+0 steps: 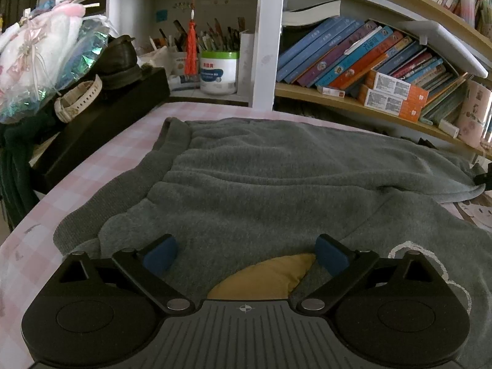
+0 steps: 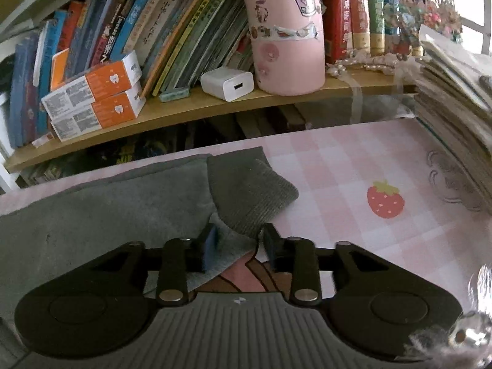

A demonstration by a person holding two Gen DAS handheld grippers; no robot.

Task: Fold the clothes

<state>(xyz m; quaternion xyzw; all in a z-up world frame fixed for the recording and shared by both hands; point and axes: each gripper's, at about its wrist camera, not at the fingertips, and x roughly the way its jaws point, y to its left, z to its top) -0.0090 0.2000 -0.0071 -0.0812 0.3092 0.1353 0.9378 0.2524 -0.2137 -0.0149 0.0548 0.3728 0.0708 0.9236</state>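
A grey fleece sweatshirt (image 1: 261, 178) lies spread on the pink checked table cover (image 1: 101, 166), its ribbed hem at the left. My left gripper (image 1: 246, 255) is open and low over it, jaws wide apart, with a yellow patch (image 1: 267, 276) between the fingers. In the right wrist view the sweatshirt's sleeve (image 2: 101, 215) ends in a ribbed cuff (image 2: 249, 190). My right gripper (image 2: 238, 243) is partly open around grey cloth just below the cuff, with cloth between the pads; a firm grip cannot be confirmed.
A shelf of books (image 1: 369, 55) runs along the back. A black box (image 1: 101, 129) with a white watch (image 1: 77, 98) and bags sits at the left. A pink tumbler (image 2: 286, 30), white charger (image 2: 227, 83), orange boxes (image 2: 95, 98) and a paper stack (image 2: 455, 98) border the pink cover (image 2: 353, 160).
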